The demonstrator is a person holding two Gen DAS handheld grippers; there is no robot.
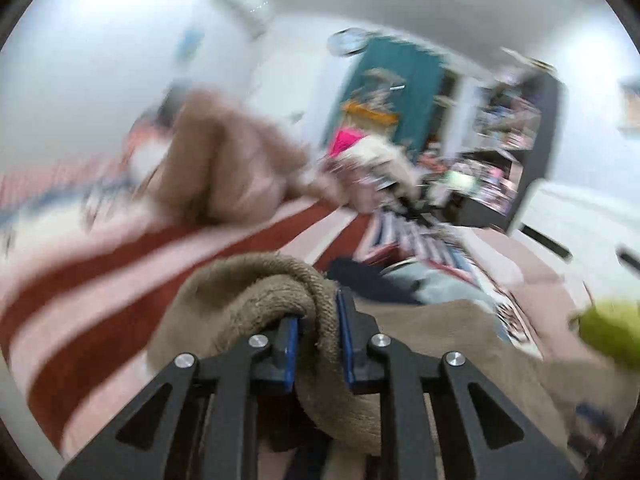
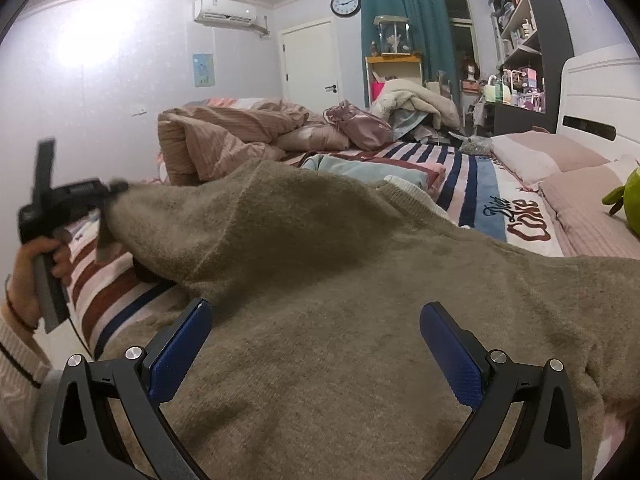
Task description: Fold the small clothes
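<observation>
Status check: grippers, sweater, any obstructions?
Left gripper shut on sweater sleeve. Right gripper open over sweater body. Light blue garment beyond, not blocking.

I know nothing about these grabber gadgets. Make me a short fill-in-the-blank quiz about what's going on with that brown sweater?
1. The left gripper is ____ on the brown sweater.
2. The right gripper has its fingers ____ above the sweater.
3. The sweater lies on a ____ bedspread.

Missing words: shut; open; striped

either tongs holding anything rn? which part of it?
Left tongs are shut on the brown sweater, pinching a bunched ribbed edge, likely a sleeve end. Right tongs are open over the sweater's body, gripping nothing.
</observation>
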